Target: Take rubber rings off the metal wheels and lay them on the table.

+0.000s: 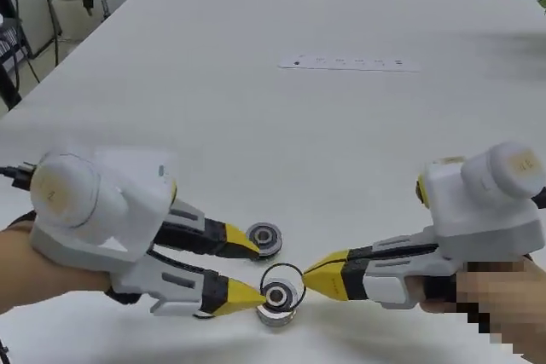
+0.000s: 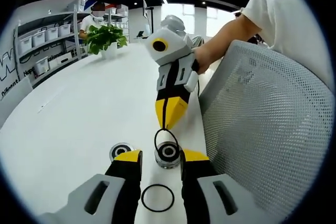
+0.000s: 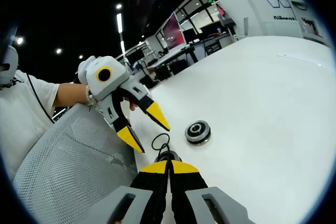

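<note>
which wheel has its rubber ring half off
The wheel nearest the person, between both tips: the right hand-held gripper pinches its ring, lifted above it. The other wheel sits apart, ungripped.

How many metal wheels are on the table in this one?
2. The near wheel stands under a lifted ring; the far wheel lies just behind it. I see no others.

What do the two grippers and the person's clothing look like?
The left gripper and right gripper match: bulky white and grey plastic bodies, with black fingers ending in pointed yellow tips. A black cable trails from the left one's rear. The person wears a white short-sleeved shirt.
</note>
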